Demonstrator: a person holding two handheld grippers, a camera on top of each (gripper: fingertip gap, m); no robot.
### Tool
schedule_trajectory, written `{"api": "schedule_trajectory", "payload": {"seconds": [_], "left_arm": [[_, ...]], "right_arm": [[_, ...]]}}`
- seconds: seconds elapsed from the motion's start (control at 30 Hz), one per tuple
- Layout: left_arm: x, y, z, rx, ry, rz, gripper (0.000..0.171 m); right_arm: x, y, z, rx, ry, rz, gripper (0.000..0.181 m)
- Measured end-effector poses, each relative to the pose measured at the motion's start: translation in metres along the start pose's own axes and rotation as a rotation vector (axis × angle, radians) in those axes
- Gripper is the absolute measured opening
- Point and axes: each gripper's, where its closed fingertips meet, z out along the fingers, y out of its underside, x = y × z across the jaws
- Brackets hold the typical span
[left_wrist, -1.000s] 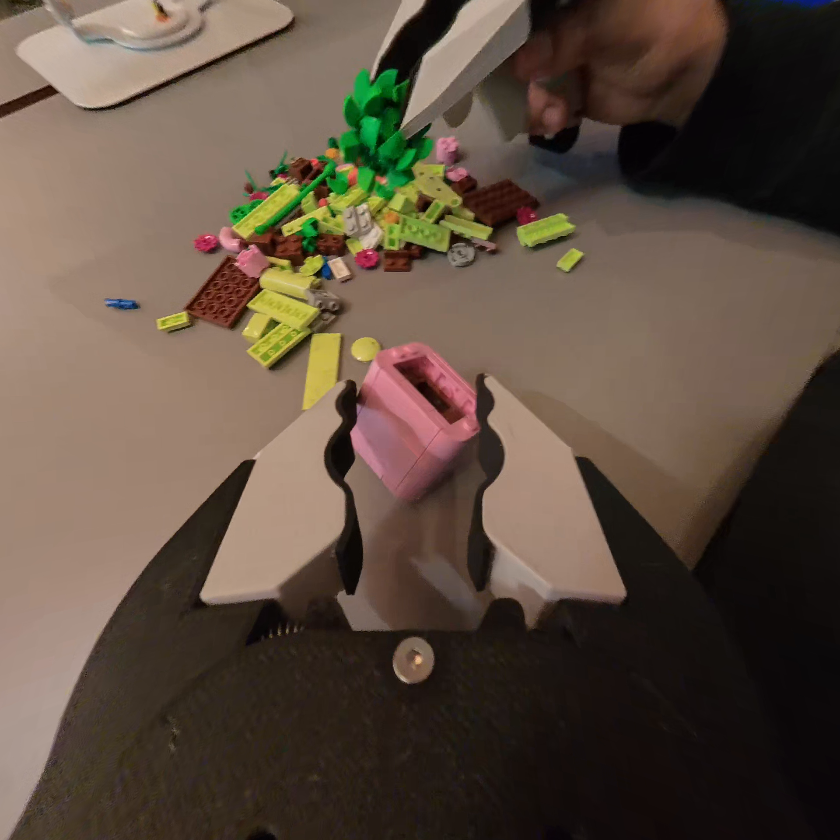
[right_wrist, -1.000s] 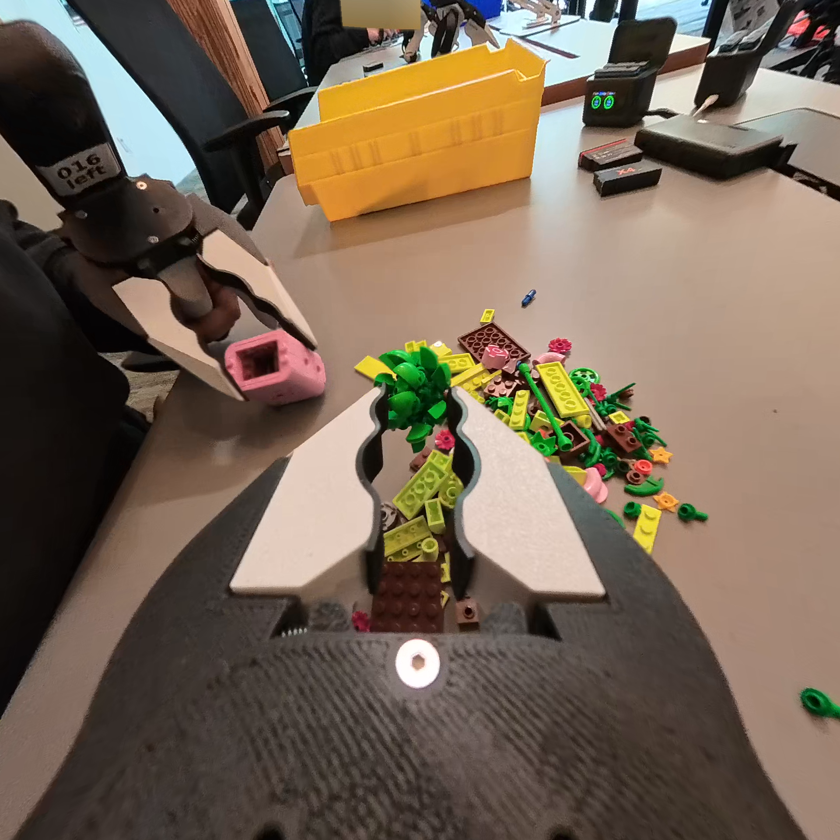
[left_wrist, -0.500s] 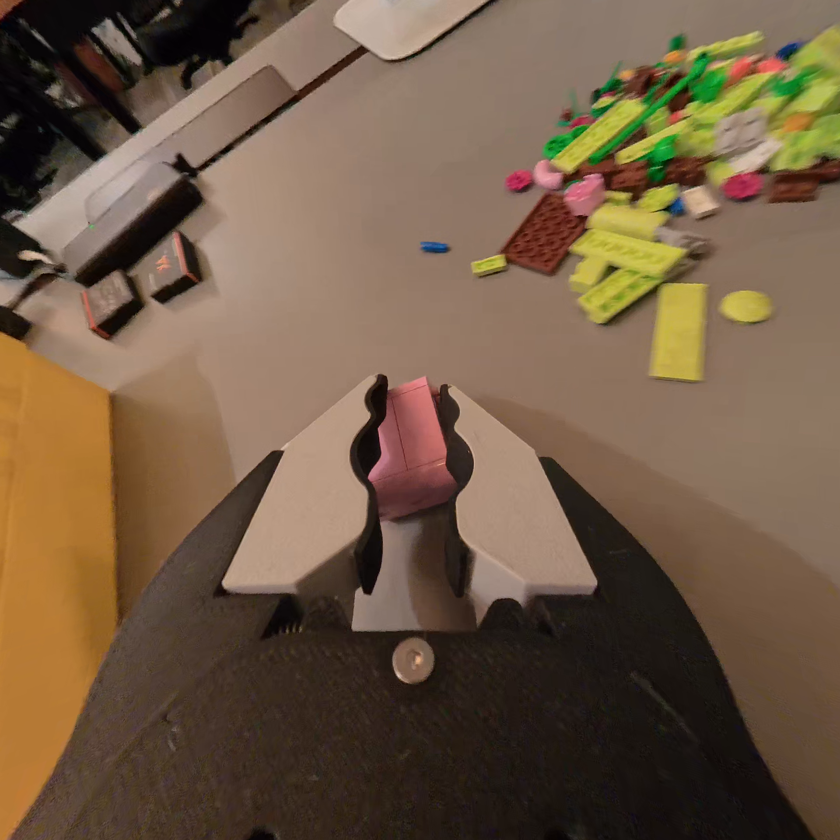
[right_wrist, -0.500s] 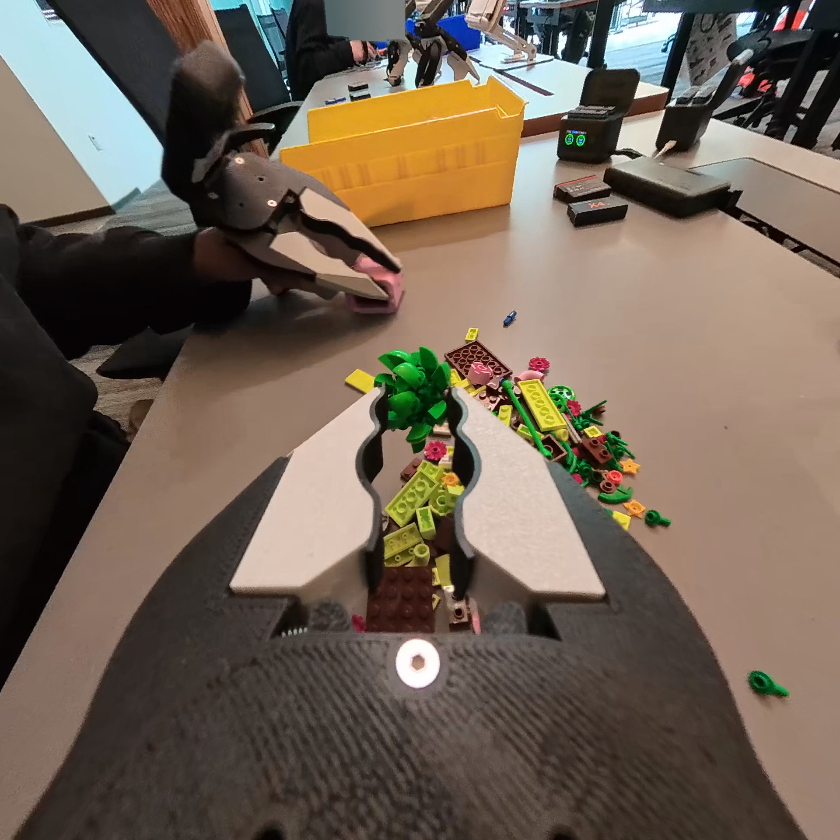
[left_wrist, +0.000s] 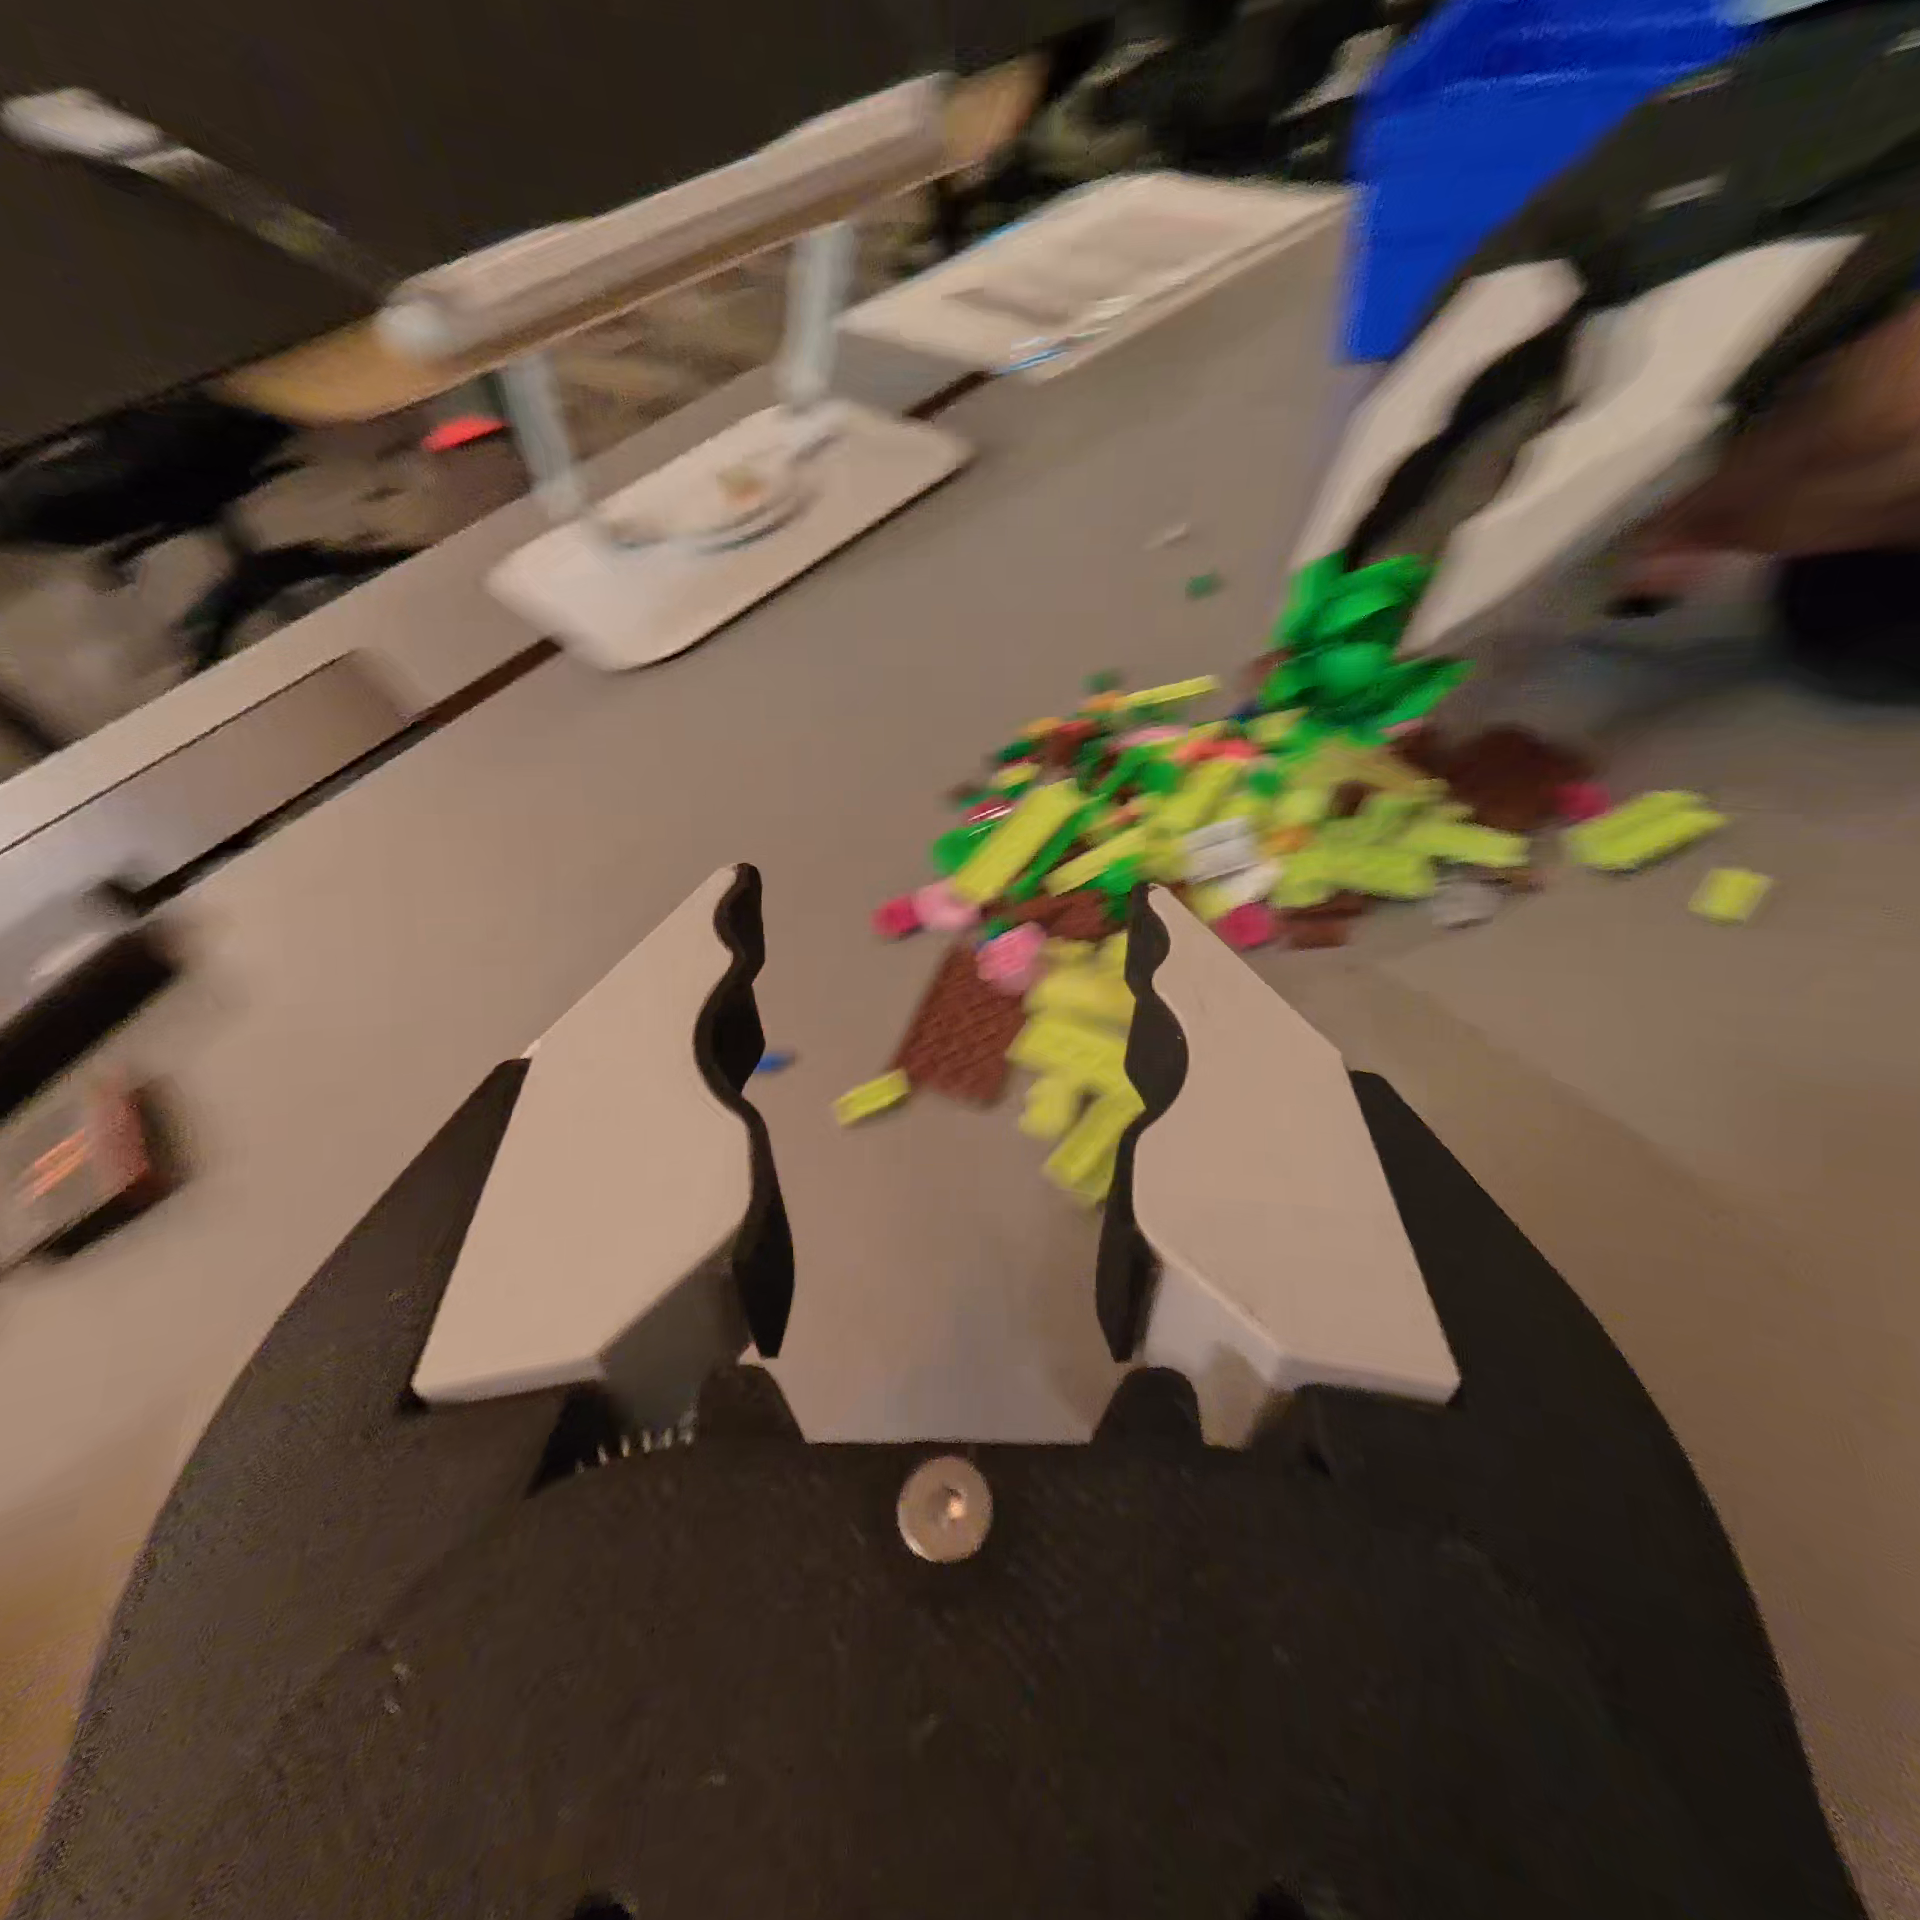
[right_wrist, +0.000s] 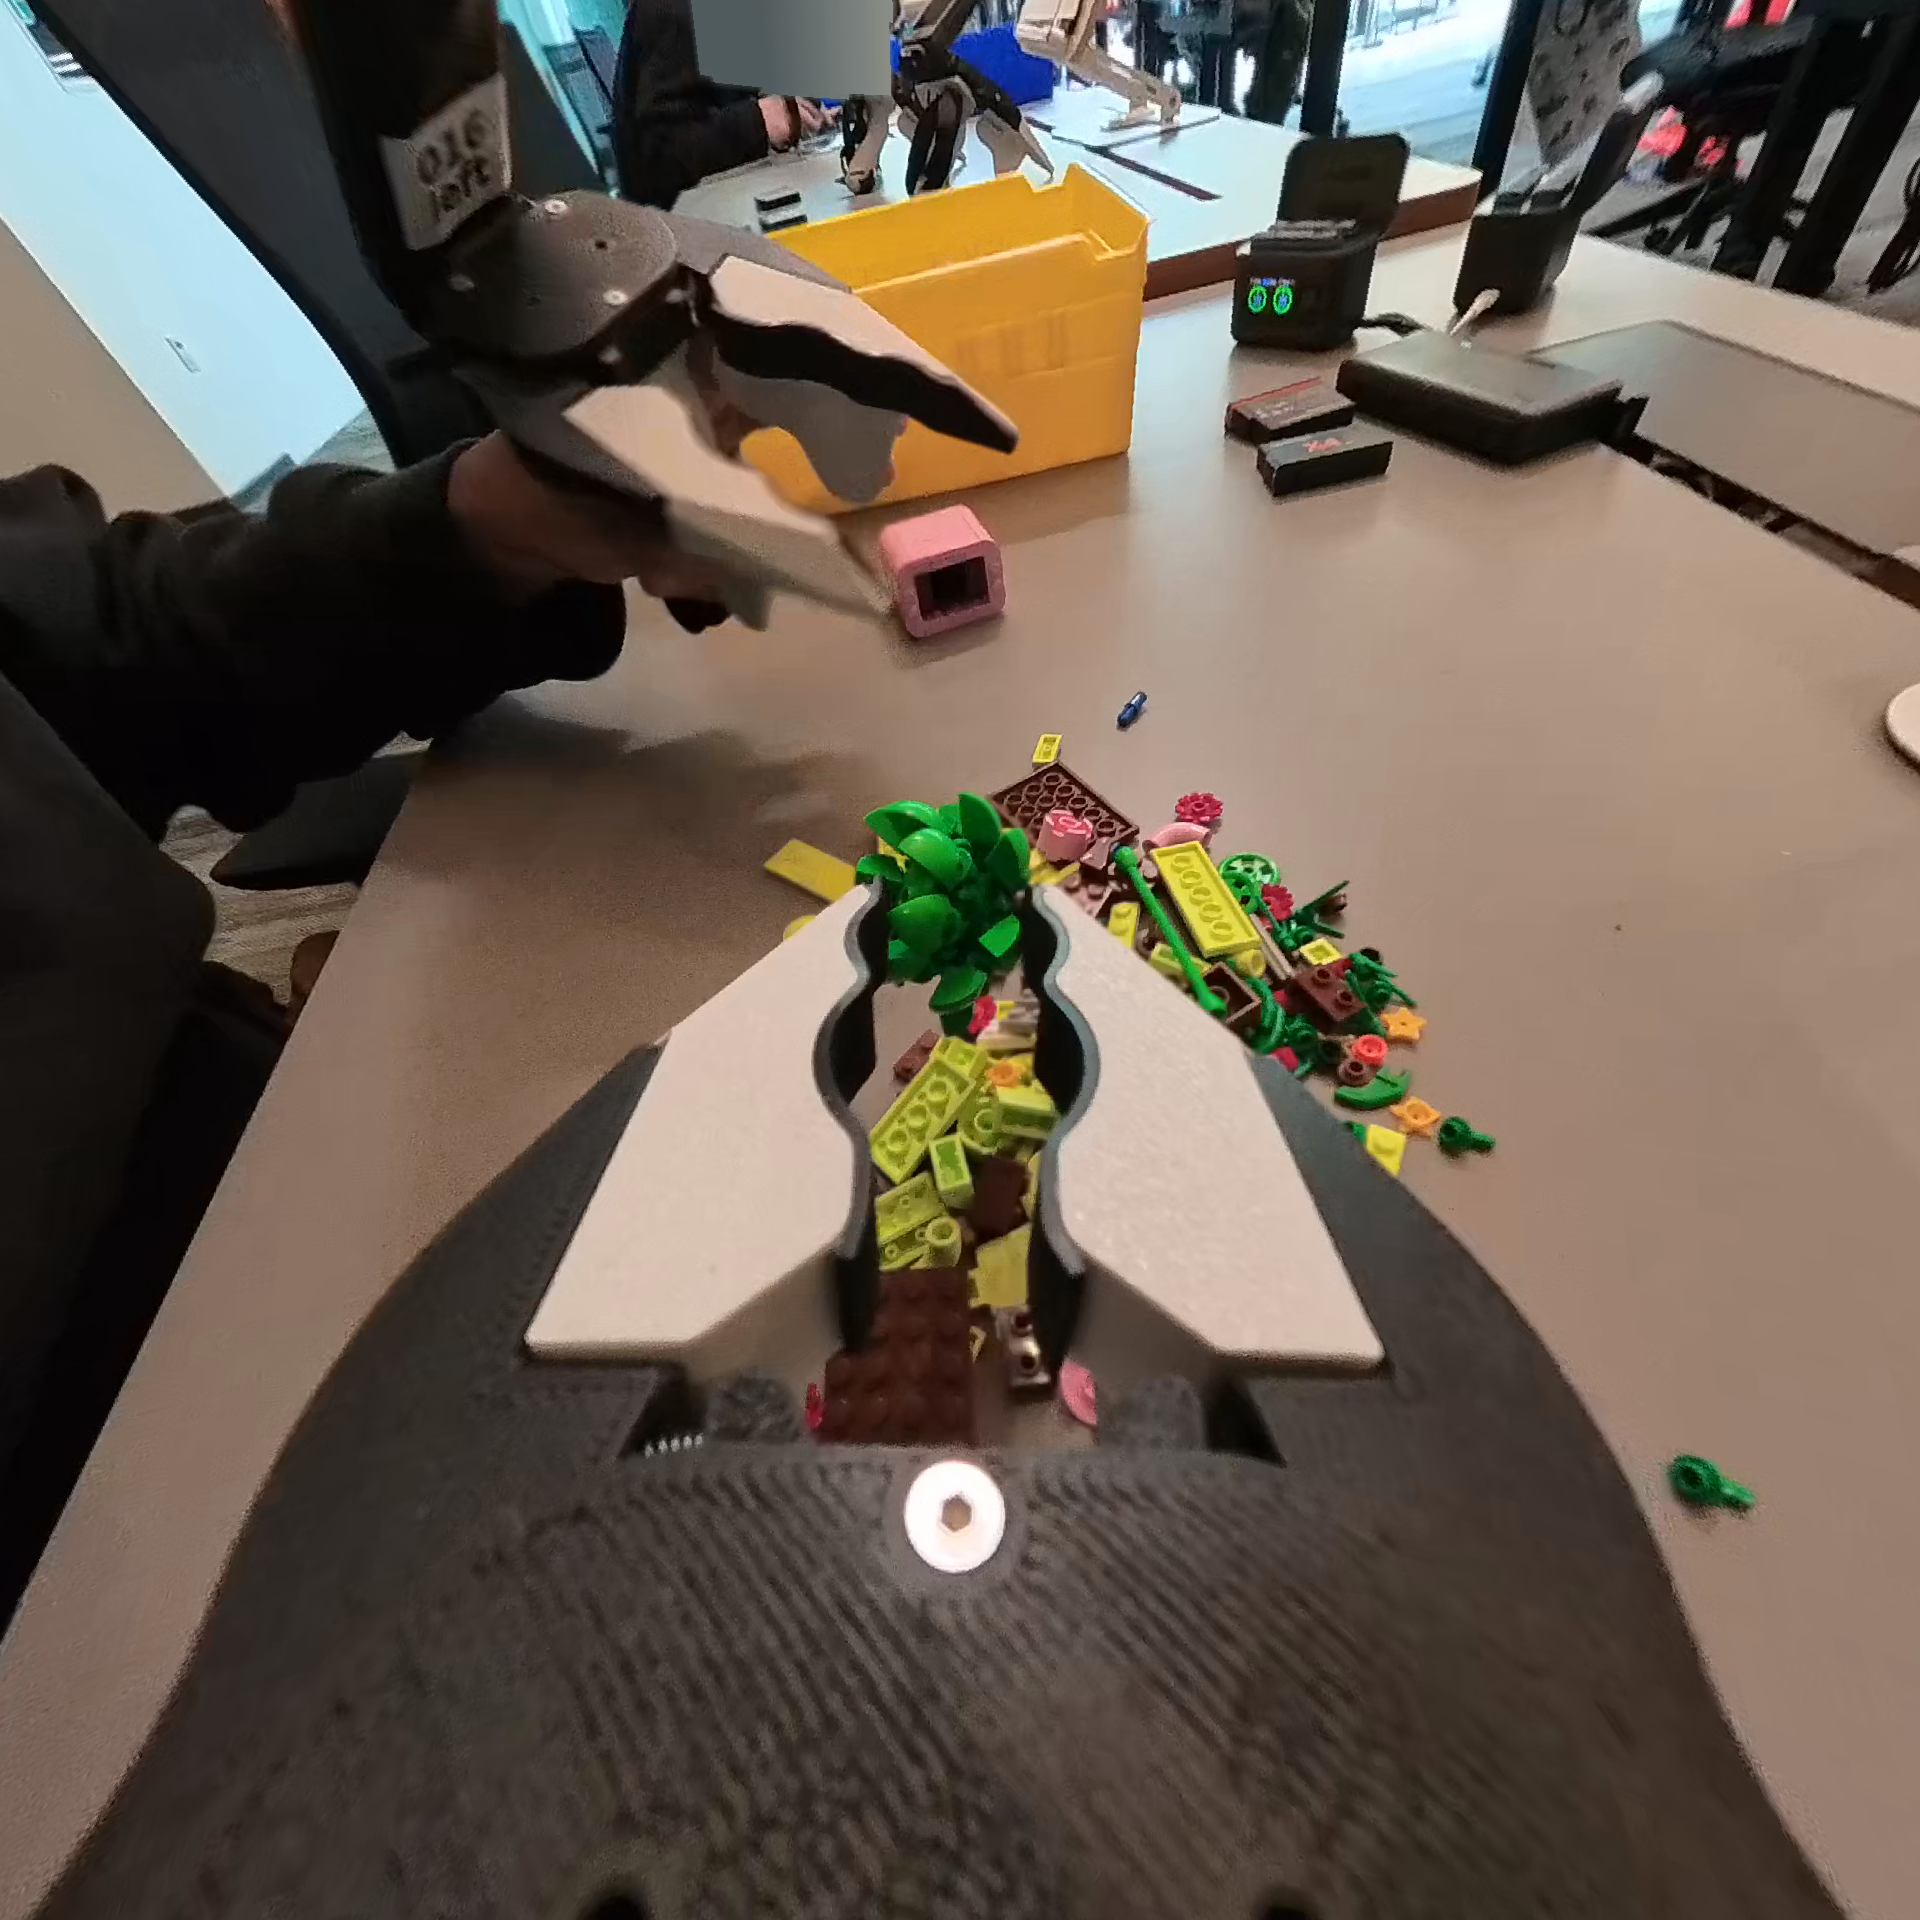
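Observation:
My left gripper (left_wrist: 943, 883) is open and empty, raised above the grey table (left_wrist: 623, 831); the view is blurred. In the right wrist view its fingers (right_wrist: 821, 312) hang just left of a pink hollow block (right_wrist: 940, 566). The block lies on its side on the table, free of the jaws. My right gripper (right_wrist: 951, 899) is shut on a green leafy brick plant (right_wrist: 935, 852) at the near edge of a pile of small bricks (right_wrist: 1195, 935). The left wrist view shows the right gripper (left_wrist: 1366, 603), the plant (left_wrist: 1340, 644) and the pile (left_wrist: 1195, 831).
A yellow bin (right_wrist: 987, 343) stands behind the pink block. Black boxes (right_wrist: 1309, 442) and a charger (right_wrist: 1475, 390) lie at the back right. A blue pin (right_wrist: 1130, 710) and a stray green piece (right_wrist: 1704, 1481) lie loose. A white lamp base (left_wrist: 727, 530) stands beyond the pile. The left gripper is farther from the stray green piece (right_wrist: 1704, 1481), some 25 centimetres, than the right, some 15 centimetres. The left camera catches it too, in the left wrist view (left_wrist: 1195, 585).
My left gripper carried the pink block away from the pile, let it go on the table near the yellow bin, opened and lifted off. The right gripper stayed shut on the plant.

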Motion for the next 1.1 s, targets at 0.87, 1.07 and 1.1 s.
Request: {"api": "schedule_trajectory", "payload": {"seconds": [0.87,1.07,1.1], "left_arm": [[0.08,-0.012,0.045,0.132,0.331,0.087,0.033],[0.042,-0.019,0.042,0.172,0.385,-0.266,0.032],[0.034,-0.015,0.043,0.152,0.38,-0.283,0.032]], "right_arm": [[0.0,0.0,0.006,0.088,-0.131,0.241,0.04],[0.033,-0.008,-0.009,0.078,0.323,-0.294,0.039],[0.037,-0.014,-0.016,0.093,0.395,-0.348,0.033]]}}
